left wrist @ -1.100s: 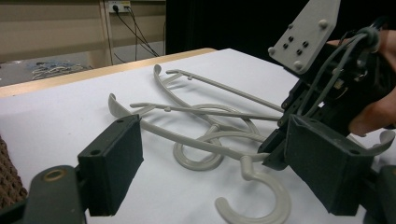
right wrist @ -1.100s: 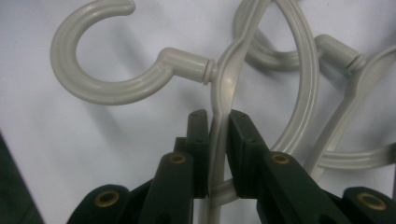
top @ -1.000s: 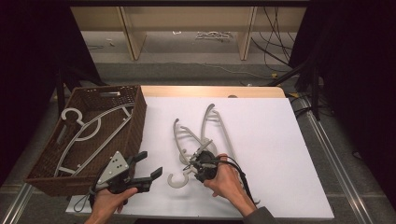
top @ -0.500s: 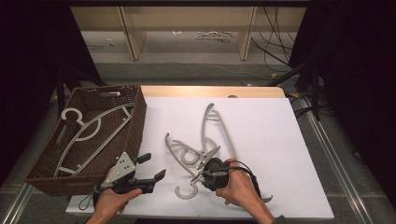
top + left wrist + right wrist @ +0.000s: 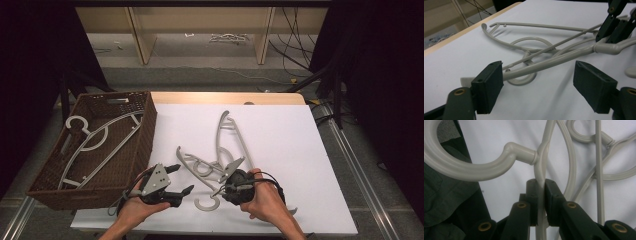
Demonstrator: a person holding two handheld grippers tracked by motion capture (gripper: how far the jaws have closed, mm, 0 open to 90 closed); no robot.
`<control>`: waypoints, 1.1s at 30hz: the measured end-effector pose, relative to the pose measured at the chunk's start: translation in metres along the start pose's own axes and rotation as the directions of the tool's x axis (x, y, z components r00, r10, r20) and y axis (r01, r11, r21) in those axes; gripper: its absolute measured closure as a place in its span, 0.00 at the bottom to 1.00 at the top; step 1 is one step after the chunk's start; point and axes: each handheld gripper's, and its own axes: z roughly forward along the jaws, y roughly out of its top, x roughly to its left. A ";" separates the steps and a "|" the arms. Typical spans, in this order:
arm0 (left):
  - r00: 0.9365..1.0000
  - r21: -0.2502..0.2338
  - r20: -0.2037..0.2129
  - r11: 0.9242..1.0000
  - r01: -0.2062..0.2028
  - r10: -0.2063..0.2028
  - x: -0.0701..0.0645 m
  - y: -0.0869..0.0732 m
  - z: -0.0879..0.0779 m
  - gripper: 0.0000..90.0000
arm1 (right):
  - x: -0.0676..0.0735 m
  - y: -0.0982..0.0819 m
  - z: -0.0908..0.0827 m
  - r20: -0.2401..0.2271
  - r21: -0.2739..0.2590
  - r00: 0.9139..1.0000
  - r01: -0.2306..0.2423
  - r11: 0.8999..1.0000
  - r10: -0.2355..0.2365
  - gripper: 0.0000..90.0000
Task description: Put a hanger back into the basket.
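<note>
Our right gripper [image 5: 539,185] is pinched tight on the neck of a grey hanger [image 5: 544,150], just below its hook; the left gripper [image 5: 176,180] waits beside it, jaws spread and empty. The held hanger seems tangled with a second hanger [image 5: 195,162] on the white table [image 5: 295,150], so we should lift slowly and steady the other one before heading for the basket [image 5: 145,135].

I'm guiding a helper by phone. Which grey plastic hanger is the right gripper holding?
Start at the white table sheet, right of the brown wicker basket. Two grey plastic hangers lie crossed there; the held hanger has its hook nearest the person, its neck clamped in the right gripper.
</note>
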 end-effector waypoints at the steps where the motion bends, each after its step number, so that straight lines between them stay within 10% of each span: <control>1: 1.000 0.010 0.008 1.000 -0.019 0.019 -0.001 0.002 0.004 0.28 | 0.000 0.000 -0.001 0.001 -0.001 1.000 0.003 1.000 -0.003 0.92; 4: 0.994 0.037 0.045 0.994 -0.105 0.104 -0.003 0.006 0.015 0.34 | 0.000 -0.001 -0.002 -0.004 -0.006 1.000 0.009 1.000 -0.009 0.92; 16: 0.956 0.105 0.189 0.963 -0.248 0.226 -0.005 0.016 0.041 0.43 | 0.001 -0.002 -0.006 -0.020 -0.019 0.999 0.033 0.999 -0.033 0.92; 19: 0.932 0.100 0.216 0.943 -0.317 0.290 -0.006 0.022 0.047 0.47 | 0.002 -0.001 -0.006 -0.024 -0.019 0.999 0.035 0.999 -0.035 0.92; 25: 0.906 0.108 0.253 0.921 -0.375 0.339 -0.011 0.027 0.054 0.60 | 0.001 -0.002 -0.008 -0.028 -0.020 0.999 0.041 0.999 -0.042 0.92; 33: 0.811 0.119 0.273 0.819 -0.562 0.517 -0.019 0.039 0.057 0.75 | -0.003 -0.003 -0.011 -0.002 -0.025 0.998 0.063 0.998 -0.063 0.91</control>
